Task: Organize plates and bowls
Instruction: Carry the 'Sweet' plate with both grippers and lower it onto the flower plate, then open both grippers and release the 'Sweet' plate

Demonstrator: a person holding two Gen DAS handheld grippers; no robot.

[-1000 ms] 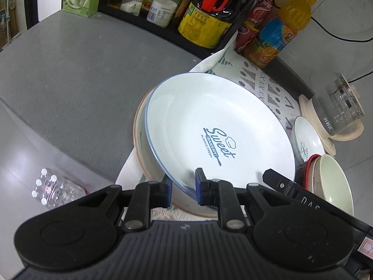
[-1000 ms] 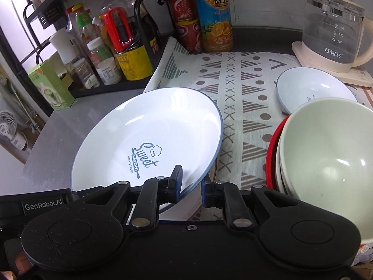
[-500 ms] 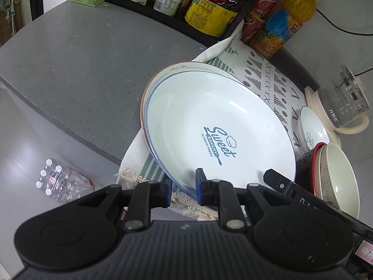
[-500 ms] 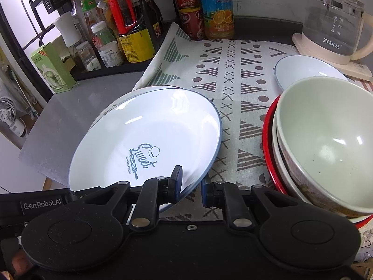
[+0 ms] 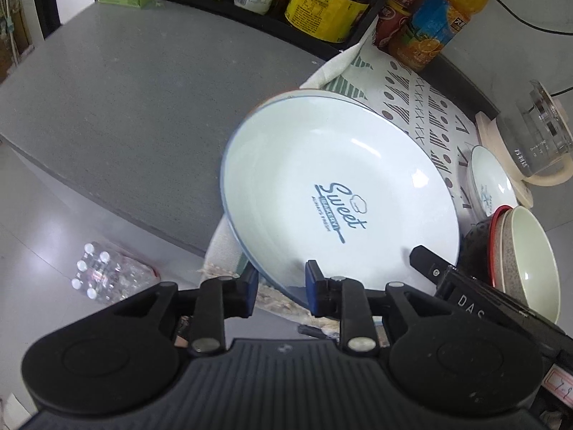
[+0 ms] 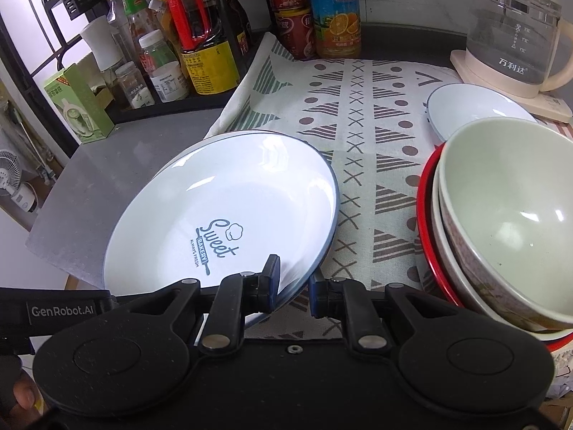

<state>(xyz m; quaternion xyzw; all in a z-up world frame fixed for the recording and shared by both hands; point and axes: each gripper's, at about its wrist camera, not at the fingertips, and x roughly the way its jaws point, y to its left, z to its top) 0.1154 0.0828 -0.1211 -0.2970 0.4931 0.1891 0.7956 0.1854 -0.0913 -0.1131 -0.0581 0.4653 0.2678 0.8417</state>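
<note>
A large white plate with a blue rim and "Sweet Bakery" print (image 5: 336, 193) (image 6: 229, 215) lies over another plate whose edge just shows beneath it (image 5: 272, 102). My left gripper (image 5: 279, 288) and my right gripper (image 6: 293, 288) both clamp the plate's near rim, one at each side. A stack of bowls, pale green on top with a red one below (image 6: 508, 222) (image 5: 526, 258), stands to the right. A small white plate (image 6: 469, 111) (image 5: 489, 182) lies behind the bowls.
A patterned cloth (image 6: 365, 136) covers the grey counter (image 5: 125, 100). A glass kettle (image 6: 512, 32) stands at the back right. Bottles, cans and a juice bottle (image 6: 333, 10) line the back, with a rack of jars (image 6: 193, 46) at the left. The counter edge drops to the floor (image 5: 53, 243).
The held plate has come down almost flush over the plate under it, hiding most of its rim. Both grippers stay clamped on it.
</note>
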